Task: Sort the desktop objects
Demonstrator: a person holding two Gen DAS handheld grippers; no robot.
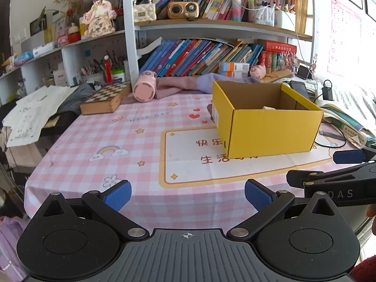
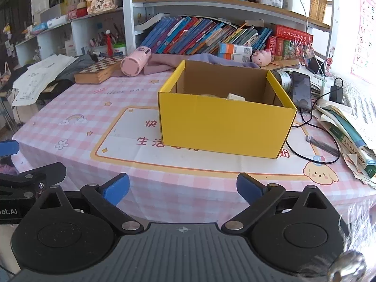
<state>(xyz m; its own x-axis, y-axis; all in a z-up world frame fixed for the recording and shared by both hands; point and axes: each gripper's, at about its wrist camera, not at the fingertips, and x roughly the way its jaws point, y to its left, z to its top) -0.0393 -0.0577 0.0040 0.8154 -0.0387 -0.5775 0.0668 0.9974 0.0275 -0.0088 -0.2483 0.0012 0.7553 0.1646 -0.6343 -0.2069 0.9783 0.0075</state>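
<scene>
Grippers, left gripper (image 1: pixel 188 195) & right gripper (image 2: pixel 182 189), both spread wide w/ nothing held near desk (image 2: pixel 77 108) front edge; between picks, next probably pen (image 2: pixel 323 144) into yellow box (image 2: pixel 225 127).

Matt yellow cardboard box (image 2: pixel 225 127) on smooth, printed tablecloth (image 2: pixel 77 108), possibly plastic; wooden chessboard case (image 2: pixel 98 70) behind.
</scene>
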